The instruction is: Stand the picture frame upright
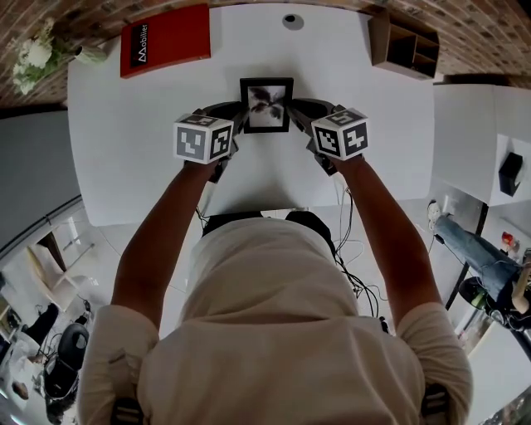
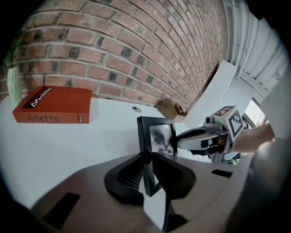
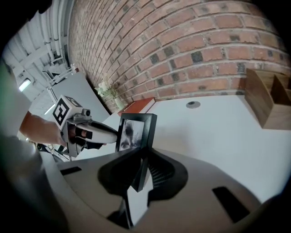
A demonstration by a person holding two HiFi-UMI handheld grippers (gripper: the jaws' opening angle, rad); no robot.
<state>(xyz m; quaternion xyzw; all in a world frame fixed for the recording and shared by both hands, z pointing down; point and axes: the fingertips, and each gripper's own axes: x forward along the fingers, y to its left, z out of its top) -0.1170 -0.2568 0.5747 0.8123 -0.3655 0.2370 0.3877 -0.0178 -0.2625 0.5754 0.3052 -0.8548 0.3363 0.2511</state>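
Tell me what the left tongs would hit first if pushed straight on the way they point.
The picture frame: its edge is clamped between the left tongs. Past it, the line seems to slope onto the white table before the brick wall, though depth is unclear.

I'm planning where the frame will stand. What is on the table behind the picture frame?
Behind the picture frame, bare white table runs to a round port near the far edge. The frame's back, and any stand there, is hidden in every view.

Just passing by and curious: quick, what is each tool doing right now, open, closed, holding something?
Left tool: closed on the picture frame, at its left edge.
Right tool: closed on the picture frame's right edge.
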